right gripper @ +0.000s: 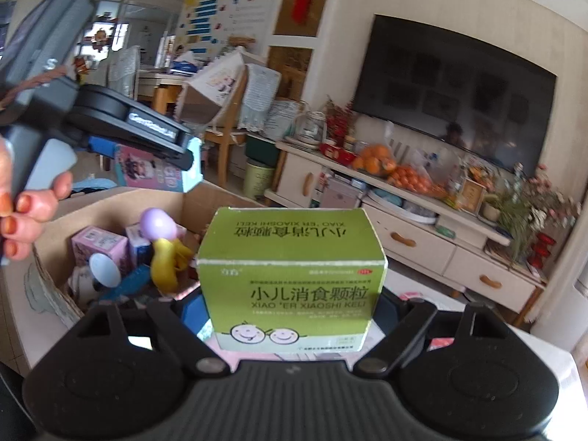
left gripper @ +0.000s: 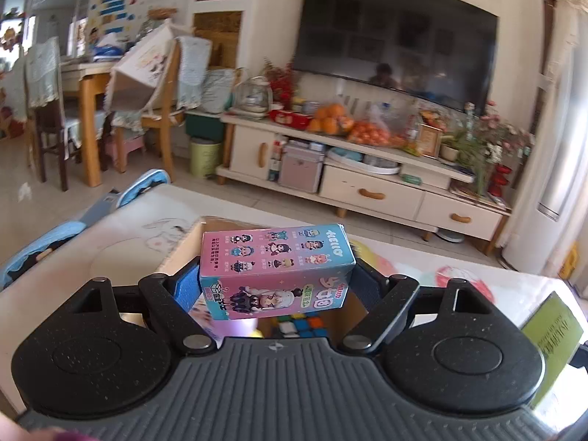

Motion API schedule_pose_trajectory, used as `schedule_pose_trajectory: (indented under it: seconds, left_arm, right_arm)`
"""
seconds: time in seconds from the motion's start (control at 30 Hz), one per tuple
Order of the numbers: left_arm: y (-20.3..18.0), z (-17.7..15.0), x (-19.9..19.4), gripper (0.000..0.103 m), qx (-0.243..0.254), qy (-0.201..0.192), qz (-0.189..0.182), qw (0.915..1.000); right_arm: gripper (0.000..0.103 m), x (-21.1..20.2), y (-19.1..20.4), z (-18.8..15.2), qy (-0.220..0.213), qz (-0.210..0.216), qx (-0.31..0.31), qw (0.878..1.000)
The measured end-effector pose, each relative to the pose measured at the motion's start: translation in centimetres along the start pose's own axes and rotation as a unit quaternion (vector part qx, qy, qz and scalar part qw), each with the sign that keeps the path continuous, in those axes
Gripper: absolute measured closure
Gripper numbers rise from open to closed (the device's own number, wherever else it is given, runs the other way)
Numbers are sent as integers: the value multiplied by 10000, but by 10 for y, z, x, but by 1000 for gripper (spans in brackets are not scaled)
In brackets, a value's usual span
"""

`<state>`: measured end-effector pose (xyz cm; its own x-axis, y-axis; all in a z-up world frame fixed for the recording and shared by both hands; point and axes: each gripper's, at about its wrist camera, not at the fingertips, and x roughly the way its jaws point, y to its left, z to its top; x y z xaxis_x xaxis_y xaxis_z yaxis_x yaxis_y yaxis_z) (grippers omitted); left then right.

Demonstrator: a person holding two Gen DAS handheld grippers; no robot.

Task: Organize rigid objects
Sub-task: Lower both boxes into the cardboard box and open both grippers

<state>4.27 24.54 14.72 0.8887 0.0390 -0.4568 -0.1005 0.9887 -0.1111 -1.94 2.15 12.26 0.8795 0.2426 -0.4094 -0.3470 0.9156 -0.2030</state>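
Left wrist view: the left gripper [left gripper: 273, 283] clamps a pink-and-blue cardboard toy box printed with cartoon figures [left gripper: 275, 270], its blue pads [left gripper: 187, 288] pressed on both ends, the box raised clear of the table.
Below the toy box: a multicoloured puzzle cube [left gripper: 297, 325] shows at 6 o'clock of it, inside a brown open cardboard carton [left gripper: 182, 248].
Table: a pale table with a cartoon-print cover [left gripper: 121, 235] bears the carton; a corner of a green box shows at 3 o'clock.
Right wrist view: the right gripper [right gripper: 290, 305] grasps a green rectangular cardboard medicine box with two smiling faces [right gripper: 290, 275], jaws set wide on its sides, the box upright and lifted.
Carton contents: at 9 o'clock of the medicine box lie a yellow toy with a lilac ball top [right gripper: 165, 246] and a small pink box [right gripper: 99, 246], in the carton.
Other claw: at 10 o'clock a hand with orange-painted nails [right gripper: 22, 217] holds the left gripper, toy box in its grip, above the carton.
Background: a dark wall television [right gripper: 455, 99] hangs over a cream cabinet [right gripper: 415, 242] at 1 o'clock.
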Motion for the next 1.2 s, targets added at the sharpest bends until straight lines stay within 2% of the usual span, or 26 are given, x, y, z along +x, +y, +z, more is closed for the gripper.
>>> schedule_pose_trajectory:
  seconds: [0.33,0.57,0.77,1.07,1.2]
  left_arm:
    - [4,9,26,0,-185,229,107,9995]
    - [1,4,44,0,154,425,23,9990]
    - [0,2,53,0,446,516,-81,9976]
    - [11,-2,66,0,636,773,-66,9950]
    - [13,-2,64,0,634,798,-89,9948]
  right_arm:
    - [17,36,39,23,-7,608,-563,9966]
    - [17,66,59,25,170,957,-910,9911]
    - [17,85,65,26,257,1219,-957,9876]
    - [16,96,82,21,226,1168,-1340,9838]
    - [12,95,85,16,223,1003,-1437,9843]
